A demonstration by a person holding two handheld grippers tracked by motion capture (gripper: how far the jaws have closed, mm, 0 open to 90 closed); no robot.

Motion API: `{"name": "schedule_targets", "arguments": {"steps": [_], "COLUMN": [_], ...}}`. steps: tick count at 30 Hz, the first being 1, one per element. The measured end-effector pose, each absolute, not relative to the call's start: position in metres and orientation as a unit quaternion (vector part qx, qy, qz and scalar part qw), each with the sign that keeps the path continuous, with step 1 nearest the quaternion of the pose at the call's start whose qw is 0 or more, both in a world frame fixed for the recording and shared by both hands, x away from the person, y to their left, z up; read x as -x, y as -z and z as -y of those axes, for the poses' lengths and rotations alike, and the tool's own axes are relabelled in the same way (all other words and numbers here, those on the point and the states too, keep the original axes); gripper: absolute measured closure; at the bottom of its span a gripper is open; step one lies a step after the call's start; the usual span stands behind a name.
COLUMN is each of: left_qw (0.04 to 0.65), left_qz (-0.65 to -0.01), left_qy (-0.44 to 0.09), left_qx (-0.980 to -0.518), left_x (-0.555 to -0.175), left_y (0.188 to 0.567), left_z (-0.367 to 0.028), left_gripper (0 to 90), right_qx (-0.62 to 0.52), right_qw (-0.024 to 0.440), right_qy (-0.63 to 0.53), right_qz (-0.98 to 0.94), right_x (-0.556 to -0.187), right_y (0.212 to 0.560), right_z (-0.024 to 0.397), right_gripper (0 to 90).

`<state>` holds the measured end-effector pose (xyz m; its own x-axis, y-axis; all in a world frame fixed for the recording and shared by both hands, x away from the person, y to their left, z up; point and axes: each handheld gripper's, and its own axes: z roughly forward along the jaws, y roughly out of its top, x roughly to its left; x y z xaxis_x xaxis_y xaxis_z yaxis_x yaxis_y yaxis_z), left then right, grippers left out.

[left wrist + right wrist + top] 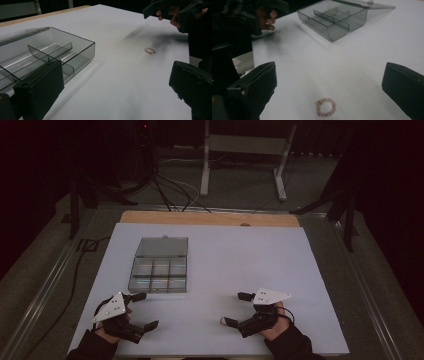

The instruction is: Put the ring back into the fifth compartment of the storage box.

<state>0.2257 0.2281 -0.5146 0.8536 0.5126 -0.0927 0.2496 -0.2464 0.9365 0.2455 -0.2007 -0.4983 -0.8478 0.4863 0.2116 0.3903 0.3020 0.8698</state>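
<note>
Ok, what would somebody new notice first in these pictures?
Probably the clear compartment box, lid open, on the left half of the white table. Then the two open grippers at the near edge, left gripper and right gripper, and a small pink beaded ring lying between the right gripper's jaws.

The room is dark. A white table (260,250) stands on a grey floor (240,190). Black cables (170,190) and a metal stand (245,150) lie behind.
</note>
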Motion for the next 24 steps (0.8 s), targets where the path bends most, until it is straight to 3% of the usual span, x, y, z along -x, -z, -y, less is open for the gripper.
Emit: {"name": "schedule_targets", "arguments": {"steps": [7, 9, 18, 24], "left_qw": [0.563, 0.564, 0.563, 0.563], "left_qz": [-0.243, -0.243, -0.242, -0.242], "left_qy": [-0.116, -0.115, -0.116, -0.115], "left_qx": [-0.781, -0.781, -0.781, -0.782], "left_x": [-0.226, -0.226, -0.226, -0.226], "left_y": [0.515, 0.515, 0.515, 0.515], "left_z": [-0.228, -0.228, -0.228, -0.228], "left_gripper": [0.7, 0.7, 0.7, 0.7], "right_qx": [-0.284, -0.283, -0.281, -0.282], "right_qw": [0.038, 0.033, 0.042, 0.049], "right_qy": [-0.505, -0.492, -0.448, -0.426], "right_qz": [-0.814, -0.823, -0.848, -0.858], "right_x": [-0.246, -0.245, -0.245, -0.247], "right_y": [0.505, 0.506, 0.512, 0.517], "right_z": [0.195, 0.194, 0.19, 0.186], "right_gripper": [0.1, 11.6, 39.2, 47.9]}}
